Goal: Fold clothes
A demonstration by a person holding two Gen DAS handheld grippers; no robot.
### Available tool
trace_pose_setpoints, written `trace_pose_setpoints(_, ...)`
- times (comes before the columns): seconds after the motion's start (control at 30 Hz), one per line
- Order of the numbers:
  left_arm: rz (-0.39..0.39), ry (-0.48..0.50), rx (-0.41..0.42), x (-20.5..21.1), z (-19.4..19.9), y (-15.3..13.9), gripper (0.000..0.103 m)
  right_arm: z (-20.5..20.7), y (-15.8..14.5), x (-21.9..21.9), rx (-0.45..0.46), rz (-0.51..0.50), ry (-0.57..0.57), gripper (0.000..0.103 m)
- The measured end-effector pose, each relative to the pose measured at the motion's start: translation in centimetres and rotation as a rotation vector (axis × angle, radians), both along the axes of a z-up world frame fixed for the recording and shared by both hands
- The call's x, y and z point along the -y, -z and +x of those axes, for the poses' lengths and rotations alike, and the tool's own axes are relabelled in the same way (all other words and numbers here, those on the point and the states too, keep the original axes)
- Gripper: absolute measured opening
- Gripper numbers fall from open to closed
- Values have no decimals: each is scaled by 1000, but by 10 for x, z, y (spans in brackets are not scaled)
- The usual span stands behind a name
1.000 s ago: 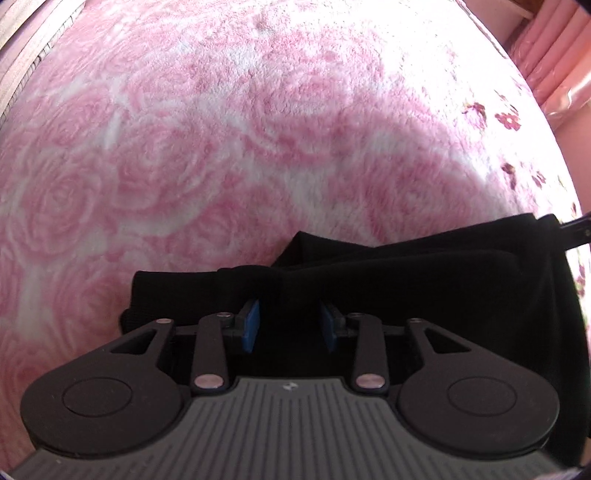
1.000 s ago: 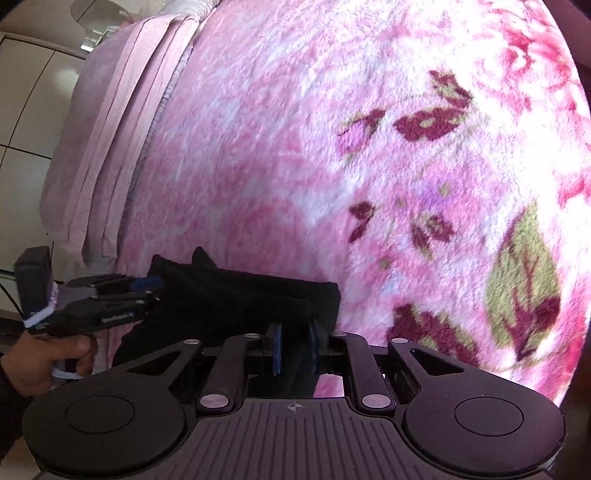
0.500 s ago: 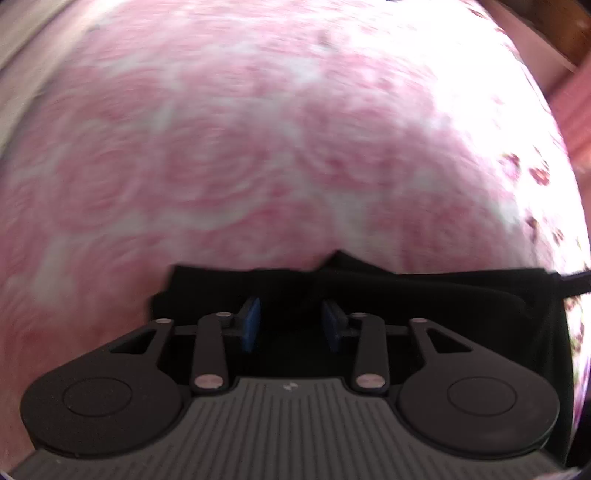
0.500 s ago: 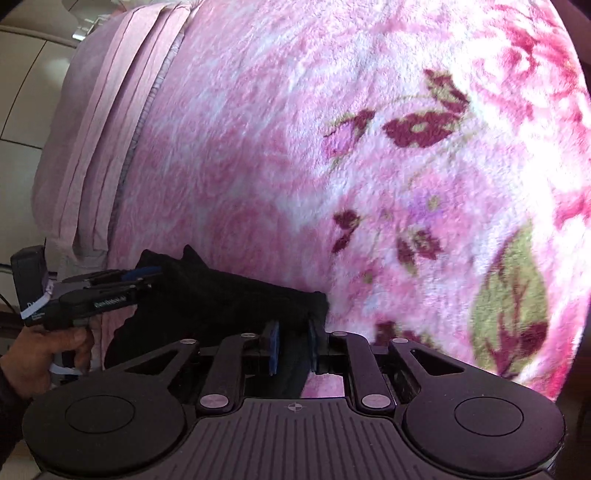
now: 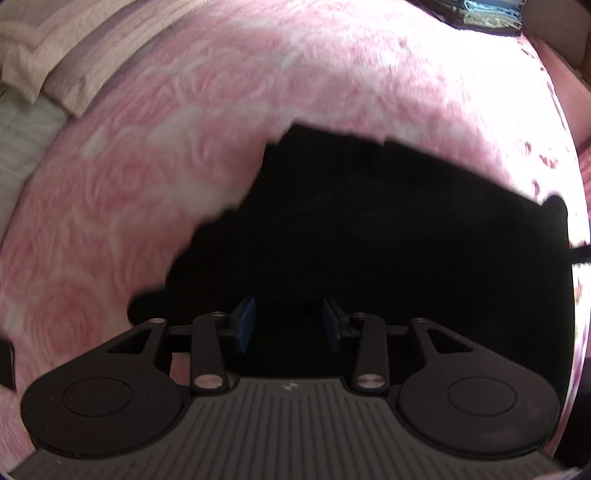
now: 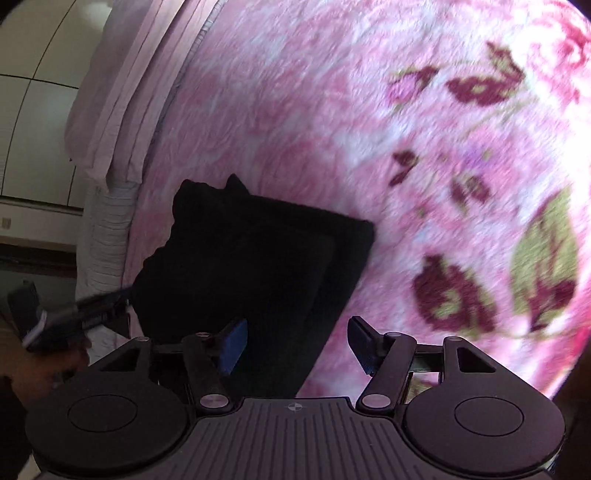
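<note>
A black garment (image 5: 369,229) lies folded on the pink rose blanket (image 5: 147,166). My left gripper (image 5: 288,325) hovers over its near edge, blue pads apart, with dark cloth showing between and below them. In the right wrist view the same garment (image 6: 251,266) forms a rough rectangle with layered edges. My right gripper (image 6: 297,347) is open above its near right corner and holds nothing. The left gripper (image 6: 92,314) appears blurred at the garment's left edge, held by a person's hand (image 6: 48,365).
The blanket (image 6: 369,110) carries dark red flowers and green leaves on the right. Folded pink bedding (image 6: 122,92) hangs at the bed's left edge. A beige folded cover (image 5: 55,48) lies at the far left. Stacked items (image 5: 487,14) sit at the far right.
My right gripper has opened and let go of the black garment. Both cameras have lifted and tilted, so more of the garment shows. The left pads keep the same gap.
</note>
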State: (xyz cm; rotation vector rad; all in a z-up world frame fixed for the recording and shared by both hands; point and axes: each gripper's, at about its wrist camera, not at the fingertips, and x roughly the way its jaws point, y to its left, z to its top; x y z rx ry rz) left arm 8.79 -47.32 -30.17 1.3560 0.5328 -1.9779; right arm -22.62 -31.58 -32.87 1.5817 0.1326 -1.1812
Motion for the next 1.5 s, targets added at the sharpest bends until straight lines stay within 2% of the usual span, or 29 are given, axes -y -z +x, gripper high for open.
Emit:
trace_pose_setpoints(0.13, -5, -12, -13, -24, 28, 4, 36, 14, 20, -3, -9, -37, 108, 64)
trace_pose_setpoints(0.23, -22, 36, -22, -32, 34, -3, 36, 18, 27, -1, 1, -47, 170, 62)
trace_pose_setpoints(0.3, -45, 94, 4, -39, 35, -5, 36, 14, 26, 2, 11, -43, 176, 36)
trace_pose_setpoints(0.37, -55, 140, 24, -45, 36, -8, 36, 6, 20, 5, 30, -29, 188, 26)
trace_pose_setpoints(0.43, -60, 177, 35, -50, 35, -12, 36, -6, 8, 12, 42, -24, 198, 22)
trace_pose_setpoints(0.53, -88, 219, 18, -59, 27, -21, 36, -42, -26, 36, -11, -69, 159, 20)
trace_pose_setpoints(0.7, -122, 231, -19, -74, -2, -23, 36, -126, -51, 107, -198, -88, 22, 9)
trace_pose_setpoints(0.8, -149, 238, -12, -85, -19, -19, 36, -163, -58, 137, -309, -76, -22, 9)
trace_pose_setpoints(0.87, -165, 249, 2, -93, -28, -16, 36, -168, -69, 141, -333, -117, -57, 9)
trace_pose_setpoints(0.97, -174, 271, 24, -105, -36, -13, 38, -140, -74, 133, -338, -148, -166, 10)
trace_pose_setpoints(1.07, -168, 300, 46, -116, -39, -10, 39, -99, -60, 102, -323, -131, -290, 10)
trace_pose_setpoints(1.13, -185, 335, 65, -123, -40, -10, 40, -75, -51, 78, -310, -105, -327, 13)
trace_pose_setpoints(1.17, -195, 354, 74, -126, -40, -10, 40, -65, -48, 64, -295, -97, -333, 20)
trace_pose_setpoints(1.2, -203, 364, 74, -129, -39, -10, 41, -56, -46, 51, -283, -87, -337, 36)
trace_pose_setpoints(1.27, -219, 383, 73, -134, -38, -10, 41, -39, -47, 26, -269, -67, -340, 53)
trace_pose_setpoints(1.4, -232, 382, 56, -140, -35, -17, 43, -15, -52, -12, -241, -21, -348, 54)
trace_pose_setpoints(1.5, -256, 418, 63, -146, -34, -20, 46, -3, -58, -28, -243, 1, -316, 54)
